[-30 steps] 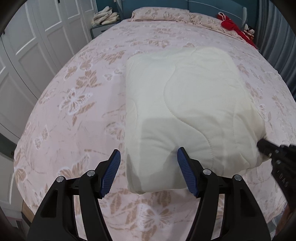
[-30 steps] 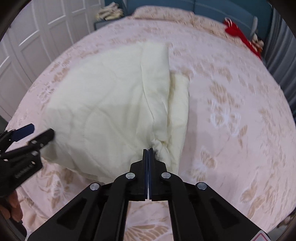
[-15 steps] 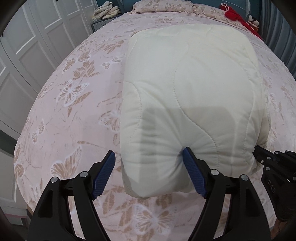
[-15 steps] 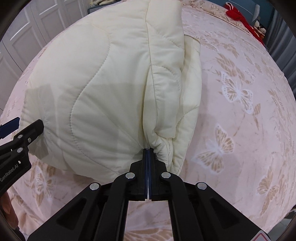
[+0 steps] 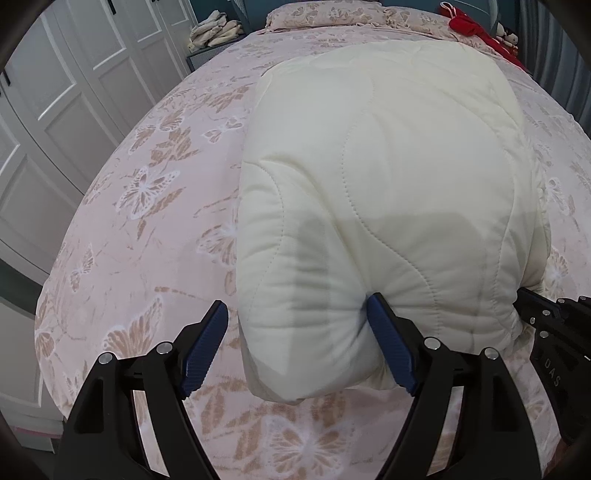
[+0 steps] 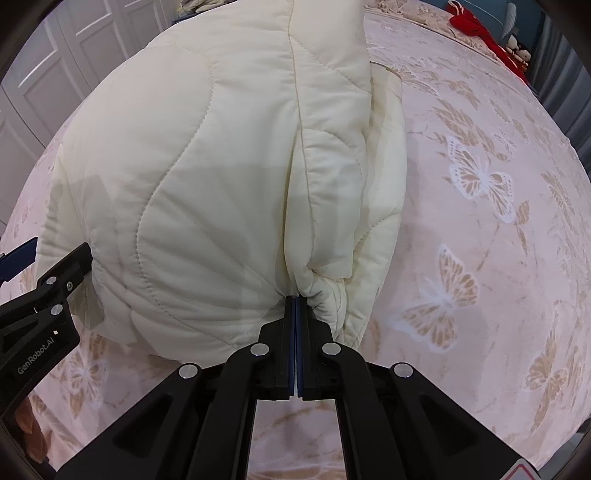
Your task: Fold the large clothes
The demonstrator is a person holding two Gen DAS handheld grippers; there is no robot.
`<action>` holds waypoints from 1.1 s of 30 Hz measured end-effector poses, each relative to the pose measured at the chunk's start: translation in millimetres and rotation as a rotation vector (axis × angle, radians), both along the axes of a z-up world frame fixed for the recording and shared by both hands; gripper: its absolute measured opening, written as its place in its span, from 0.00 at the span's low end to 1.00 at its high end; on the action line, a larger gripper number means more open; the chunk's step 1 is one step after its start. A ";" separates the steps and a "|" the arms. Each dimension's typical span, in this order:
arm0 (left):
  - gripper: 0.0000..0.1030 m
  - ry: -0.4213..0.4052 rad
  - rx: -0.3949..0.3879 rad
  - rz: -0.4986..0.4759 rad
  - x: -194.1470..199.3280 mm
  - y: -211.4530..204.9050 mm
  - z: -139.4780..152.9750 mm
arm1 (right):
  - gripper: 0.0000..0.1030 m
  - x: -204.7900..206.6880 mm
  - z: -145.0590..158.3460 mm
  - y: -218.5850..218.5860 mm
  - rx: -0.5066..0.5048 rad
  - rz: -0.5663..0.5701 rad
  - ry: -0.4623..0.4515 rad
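A cream quilted coat (image 5: 388, 206) lies folded on the bed (image 5: 155, 206), its near edge raised off the pink butterfly cover. The right gripper (image 6: 296, 308) has its jaws pressed together, pinching a bunched fold of the coat at the near right corner, where the padded layers gather into tight creases. From there a doubled panel runs away along the coat's right side.

The left gripper (image 5: 295, 347) has its jaws spread wide around the near left corner. Its right blue pad (image 5: 391, 354) presses into the padding, denting it, while its left pad (image 5: 205, 349) stands clear of the fabric, over the cover. In the right wrist view the left gripper (image 6: 40, 273) shows at the left edge against the coat's far corner; in the left wrist view the right gripper (image 5: 546, 325) shows at the right edge, touching the coat.

White wardrobe doors (image 5: 62, 110) stand left of the bed. A red cloth (image 5: 476, 31) lies near the pillows (image 5: 325, 14) at the head.
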State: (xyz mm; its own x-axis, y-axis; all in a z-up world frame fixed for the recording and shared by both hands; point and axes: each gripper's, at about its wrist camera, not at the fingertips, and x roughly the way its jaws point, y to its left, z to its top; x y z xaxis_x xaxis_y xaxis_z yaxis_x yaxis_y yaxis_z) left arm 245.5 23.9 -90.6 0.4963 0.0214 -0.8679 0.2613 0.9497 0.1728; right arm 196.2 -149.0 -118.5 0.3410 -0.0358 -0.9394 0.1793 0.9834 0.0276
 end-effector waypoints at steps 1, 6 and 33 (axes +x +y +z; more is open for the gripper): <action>0.74 -0.003 0.004 0.002 -0.9 -1.0 0.9 | 0.00 0.7 -0.4 -2.3 0.004 -0.001 0.000; 0.73 -0.032 -0.001 0.025 -11.6 -1.6 16.0 | 0.00 -5.2 14.3 -14.4 0.076 -0.048 -0.031; 0.84 -0.091 -0.035 -0.025 -143.5 -0.4 46.0 | 0.50 -158.3 71.8 9.6 0.047 -0.091 -0.222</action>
